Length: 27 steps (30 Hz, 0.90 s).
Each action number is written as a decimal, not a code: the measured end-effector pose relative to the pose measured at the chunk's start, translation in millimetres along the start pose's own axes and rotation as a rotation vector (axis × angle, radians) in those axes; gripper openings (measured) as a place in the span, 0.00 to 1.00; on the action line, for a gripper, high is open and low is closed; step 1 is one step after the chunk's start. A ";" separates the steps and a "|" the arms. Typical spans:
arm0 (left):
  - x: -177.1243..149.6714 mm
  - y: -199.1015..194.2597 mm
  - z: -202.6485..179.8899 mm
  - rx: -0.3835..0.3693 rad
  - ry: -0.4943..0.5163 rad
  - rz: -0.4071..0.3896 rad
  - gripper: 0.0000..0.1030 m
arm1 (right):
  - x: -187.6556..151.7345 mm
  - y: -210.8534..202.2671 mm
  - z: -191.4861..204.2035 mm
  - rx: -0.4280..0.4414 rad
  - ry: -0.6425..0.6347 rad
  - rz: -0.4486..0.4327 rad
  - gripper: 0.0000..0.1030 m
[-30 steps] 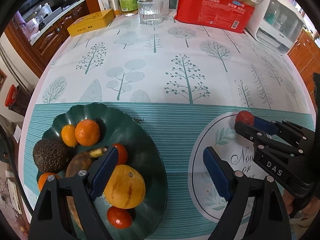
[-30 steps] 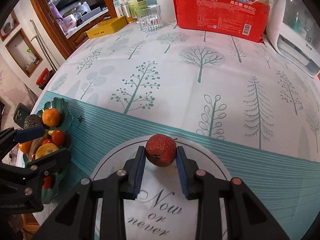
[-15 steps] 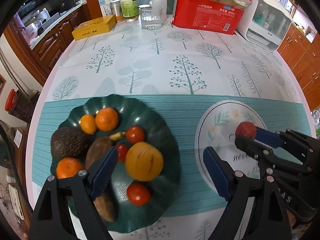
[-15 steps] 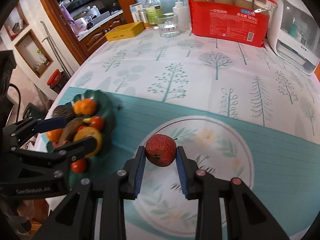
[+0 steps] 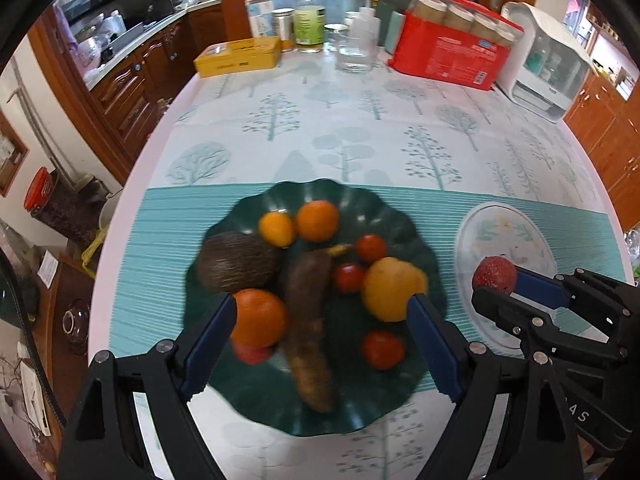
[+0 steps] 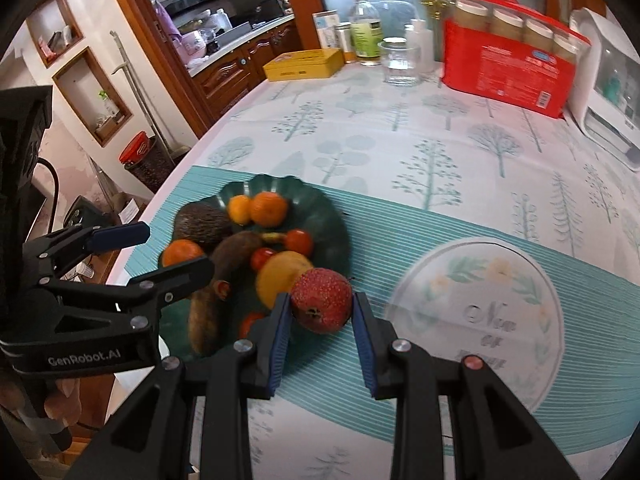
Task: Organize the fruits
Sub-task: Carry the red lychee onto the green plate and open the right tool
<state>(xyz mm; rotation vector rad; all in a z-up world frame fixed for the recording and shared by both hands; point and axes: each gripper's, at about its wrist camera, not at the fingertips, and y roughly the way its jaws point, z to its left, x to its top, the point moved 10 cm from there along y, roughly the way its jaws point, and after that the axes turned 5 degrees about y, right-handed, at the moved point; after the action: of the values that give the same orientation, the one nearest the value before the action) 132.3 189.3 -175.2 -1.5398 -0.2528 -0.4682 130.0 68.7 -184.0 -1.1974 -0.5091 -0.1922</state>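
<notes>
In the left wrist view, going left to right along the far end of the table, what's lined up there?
Yellow tin → green-label bottle → glass → red package → white appliance.

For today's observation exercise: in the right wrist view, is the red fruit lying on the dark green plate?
No: the red fruit is clamped in the right gripper, beside the green plate.
</notes>
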 end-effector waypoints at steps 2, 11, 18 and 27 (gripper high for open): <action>-3.0 1.8 14.8 0.009 -0.012 0.005 0.83 | 1.5 5.9 9.7 0.002 -0.004 0.002 0.30; -3.5 10.0 59.0 0.025 -0.035 0.010 0.83 | 3.4 42.8 48.8 -0.024 -0.048 0.034 0.30; -5.0 16.4 77.1 0.037 -0.034 0.017 0.83 | -1.2 61.0 64.3 -0.057 -0.089 0.051 0.30; -8.9 18.7 88.3 0.043 -0.043 0.022 0.84 | -7.4 67.4 75.9 -0.094 -0.131 0.065 0.34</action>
<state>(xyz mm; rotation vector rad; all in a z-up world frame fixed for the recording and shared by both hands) 144.4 277.3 -193.3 -1.5106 -0.2777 -0.4103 130.0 162.5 -223.6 -1.3227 -0.5791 -0.0831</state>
